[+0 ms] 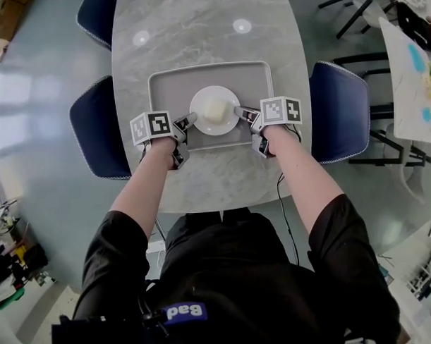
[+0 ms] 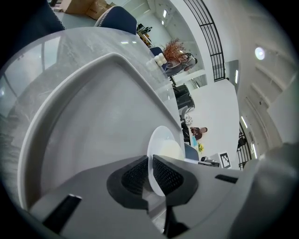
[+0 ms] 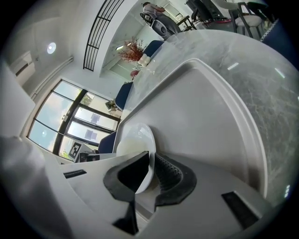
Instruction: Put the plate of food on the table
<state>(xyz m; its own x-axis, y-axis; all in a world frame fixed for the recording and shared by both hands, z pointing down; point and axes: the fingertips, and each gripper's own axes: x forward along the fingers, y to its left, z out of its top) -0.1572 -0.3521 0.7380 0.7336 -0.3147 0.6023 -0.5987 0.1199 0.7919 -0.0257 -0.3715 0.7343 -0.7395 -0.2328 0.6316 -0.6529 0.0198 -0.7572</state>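
Observation:
A round white plate (image 1: 215, 111) carrying a pale block of food (image 1: 213, 108) is over the grey tray (image 1: 163, 81) on the marble table (image 1: 203, 27). My left gripper (image 1: 191, 120) is shut on the plate's left rim, and my right gripper (image 1: 239, 112) is shut on its right rim. In the left gripper view the thin plate (image 2: 161, 144) edge runs between the two ribbed pads (image 2: 135, 175). The right gripper view shows the same: the plate (image 3: 135, 140) rim is pinched between the dark pads (image 3: 168, 170). Whether the plate rests on the tray or hangs just above it I cannot tell.
Blue chairs stand at the table's left (image 1: 97, 126) and right (image 1: 340, 110), with another at the far left end (image 1: 97, 17). A second white table (image 1: 410, 76) with coloured items is at the right. Bare marble lies between the tray and the table's near edge (image 1: 223, 178).

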